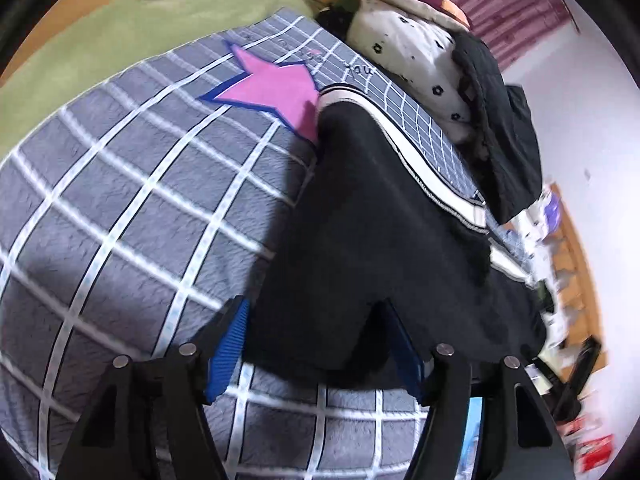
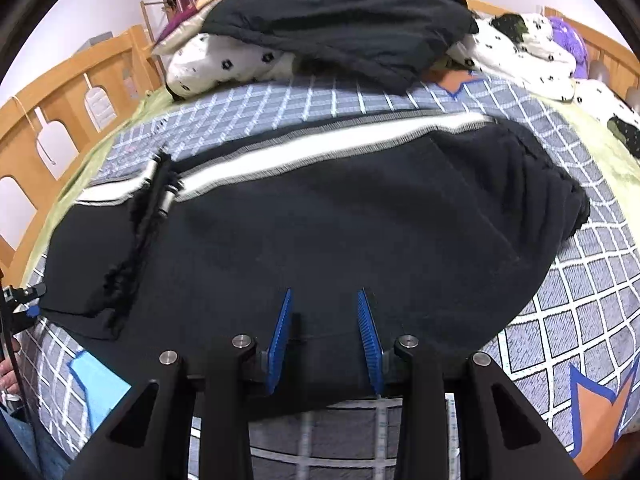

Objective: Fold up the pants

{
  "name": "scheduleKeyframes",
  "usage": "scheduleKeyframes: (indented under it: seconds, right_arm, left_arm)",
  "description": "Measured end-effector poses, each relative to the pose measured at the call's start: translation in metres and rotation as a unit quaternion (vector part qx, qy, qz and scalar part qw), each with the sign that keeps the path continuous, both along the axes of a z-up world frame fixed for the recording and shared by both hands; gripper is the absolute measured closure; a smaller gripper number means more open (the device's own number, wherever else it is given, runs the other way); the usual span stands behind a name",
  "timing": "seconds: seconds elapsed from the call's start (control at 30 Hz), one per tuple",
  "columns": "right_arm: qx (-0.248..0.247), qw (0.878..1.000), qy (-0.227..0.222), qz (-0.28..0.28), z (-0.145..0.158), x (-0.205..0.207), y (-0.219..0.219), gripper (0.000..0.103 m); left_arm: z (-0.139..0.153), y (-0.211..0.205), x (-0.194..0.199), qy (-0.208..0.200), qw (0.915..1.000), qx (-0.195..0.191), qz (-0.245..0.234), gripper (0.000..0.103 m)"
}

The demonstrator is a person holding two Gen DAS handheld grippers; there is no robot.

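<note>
Black fleece pants [image 2: 320, 216] with a white side stripe [image 2: 320, 148] lie flat on the grey checked bedspread [image 1: 120, 200]. In the left wrist view the pants [image 1: 380, 240] run away from me, stripe along their right edge. My left gripper [image 1: 316, 320] is open, its blue pads on either side of the near corner of the black cloth. My right gripper [image 2: 325, 316] is open, its blue pads [image 2: 282, 332] low over the near edge of the pants, no cloth pinched between them. The left gripper shows at the left edge of the right wrist view [image 2: 24, 300].
A pile of black clothing [image 2: 340, 20] and white flower-print bedding [image 2: 224, 64] lies at the far side of the bed. A wooden bed rail [image 2: 60, 92] runs along the left. A green blanket [image 1: 100, 40] and a pink star print [image 1: 268, 88] lie beyond the pants.
</note>
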State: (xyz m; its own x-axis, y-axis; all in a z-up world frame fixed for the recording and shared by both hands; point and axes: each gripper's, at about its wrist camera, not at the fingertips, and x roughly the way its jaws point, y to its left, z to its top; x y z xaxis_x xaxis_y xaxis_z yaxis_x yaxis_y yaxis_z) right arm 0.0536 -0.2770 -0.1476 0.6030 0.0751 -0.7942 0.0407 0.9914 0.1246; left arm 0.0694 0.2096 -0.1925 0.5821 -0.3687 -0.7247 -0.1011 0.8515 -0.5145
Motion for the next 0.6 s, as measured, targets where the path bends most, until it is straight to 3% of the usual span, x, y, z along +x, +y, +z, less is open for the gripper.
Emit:
scheduleKeyframes:
  seconds: [0.13, 0.23, 0.27, 0.37, 0.47, 0.6]
  right_arm:
    - [-0.002, 1.0, -0.002, -0.01, -0.006, 0.002, -0.017, 0.07]
    - [-0.004, 1.0, -0.007, -0.016, -0.005, 0.002, -0.03, 0.07]
    - [-0.01, 1.0, -0.01, -0.016, -0.004, 0.002, -0.032, 0.07]
    - [-0.023, 0.999, -0.026, -0.021, 0.004, 0.0, -0.046, 0.07]
    - [-0.024, 0.999, -0.039, -0.03, 0.013, 0.0, -0.064, 0.07]
    - [-0.009, 0.997, -0.066, -0.045, 0.025, -0.008, -0.095, 0.07]
  left_arm:
    - [0.003, -0.017, 0.006, -0.008, 0.9988, 0.047, 0.014, 0.04]
    - [0.009, -0.022, 0.011, 0.0, 0.9973, 0.069, 0.025, 0.06]
    - [0.014, -0.026, 0.013, -0.001, 0.9964, 0.083, 0.02, 0.071]
    - [0.045, -0.049, 0.011, -0.031, 0.9877, 0.152, 0.02, 0.082]
    - [0.094, -0.089, 0.001, -0.093, 0.9711, 0.219, 0.019, 0.084]
    - [0.152, -0.165, -0.005, -0.161, 0.9557, 0.245, -0.029, 0.084]
